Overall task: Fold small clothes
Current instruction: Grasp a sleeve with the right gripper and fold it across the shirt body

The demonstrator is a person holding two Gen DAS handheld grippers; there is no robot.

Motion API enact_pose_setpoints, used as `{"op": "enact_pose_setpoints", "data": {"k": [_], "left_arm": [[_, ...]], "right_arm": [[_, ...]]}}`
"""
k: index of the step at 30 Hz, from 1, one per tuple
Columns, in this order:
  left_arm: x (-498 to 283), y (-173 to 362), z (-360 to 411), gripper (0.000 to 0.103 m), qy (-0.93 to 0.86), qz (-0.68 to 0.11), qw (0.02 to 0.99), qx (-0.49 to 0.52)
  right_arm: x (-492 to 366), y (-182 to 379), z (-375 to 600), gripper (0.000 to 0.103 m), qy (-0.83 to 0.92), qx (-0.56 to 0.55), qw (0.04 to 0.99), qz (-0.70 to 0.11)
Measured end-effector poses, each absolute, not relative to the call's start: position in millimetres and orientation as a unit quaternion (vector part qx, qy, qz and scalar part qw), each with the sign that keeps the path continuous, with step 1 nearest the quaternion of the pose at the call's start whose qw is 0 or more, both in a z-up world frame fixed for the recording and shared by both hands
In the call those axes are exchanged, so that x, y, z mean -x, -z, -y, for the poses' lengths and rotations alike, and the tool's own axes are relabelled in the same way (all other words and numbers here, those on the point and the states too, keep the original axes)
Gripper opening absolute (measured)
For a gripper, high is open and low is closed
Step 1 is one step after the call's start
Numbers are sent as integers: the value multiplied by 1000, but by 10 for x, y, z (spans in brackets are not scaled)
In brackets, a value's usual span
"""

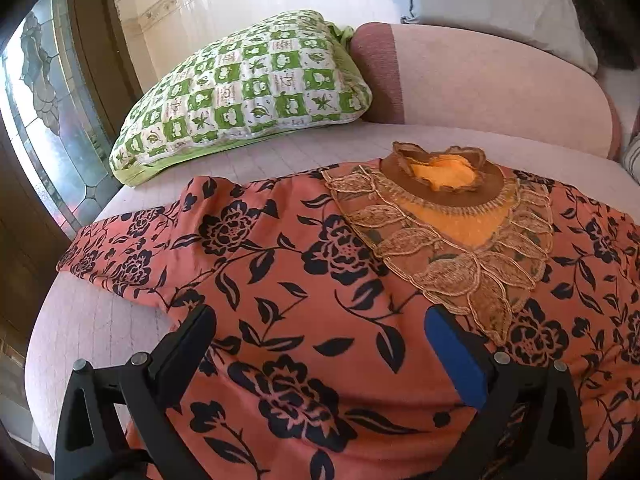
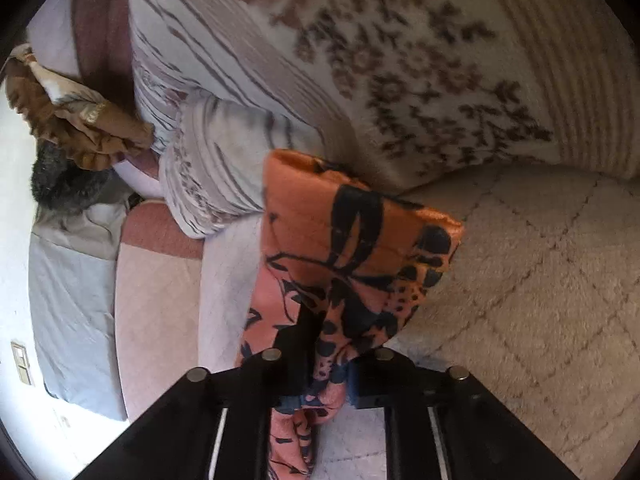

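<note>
- The blouse (image 1: 304, 264), coral with dark flowers, lies spread flat on the pink bed (image 1: 100, 320), front up, neck toward the far side.
- Its collar (image 1: 444, 172) is brown and ruffled with an orange lining, and gold leaf lace (image 1: 460, 256) fans out below it.
- One sleeve (image 1: 120, 252) stretches out to the left, flat on the bed.
- The left claw (image 1: 320, 332) hangs just above the near part of the blouse, its fingers wide apart with nothing between them; the right finger carries a blue pad (image 1: 452, 356).
- A green checked pillow (image 1: 248, 92) lies far left on the bed, beside a pink bolster (image 1: 480, 80); a grey pillow (image 1: 500, 4) sits behind that.
- A stained-glass window (image 1: 44, 120) is at the far left.
- In the right wrist view, the right claw (image 2: 320, 364) is closed on a bunched part of the blouse (image 2: 352, 248), and the cloth stands up past the fingers and hangs down near them.
- Behind that cloth lie a striped pillow (image 2: 216, 172) and a cream blanket (image 2: 540, 280) with a diamond pattern.
</note>
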State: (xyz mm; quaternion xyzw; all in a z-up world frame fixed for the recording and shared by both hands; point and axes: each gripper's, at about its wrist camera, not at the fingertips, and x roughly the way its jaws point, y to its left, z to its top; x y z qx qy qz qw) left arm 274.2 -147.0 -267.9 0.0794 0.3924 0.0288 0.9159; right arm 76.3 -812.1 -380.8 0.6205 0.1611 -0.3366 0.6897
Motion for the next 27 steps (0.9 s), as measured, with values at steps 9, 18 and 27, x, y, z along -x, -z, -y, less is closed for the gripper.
{"op": "enact_pose_setpoints", "data": {"k": [9,18,27], "left_arm": [[-2650,2307,1011,103,-83,-356,929,-52],[-2591,2166,109,103,-145,-352,925,-10],[-2725,2250,-581,103,-175,-388,903,62]], "right_arm": [[-1643,2448,6688,8,124,-523,825,-177],[-2830,2097,4058,8,-83,-493,823,-271],[-3421,2819,2208,74,-162,-432,756,-464]]}}
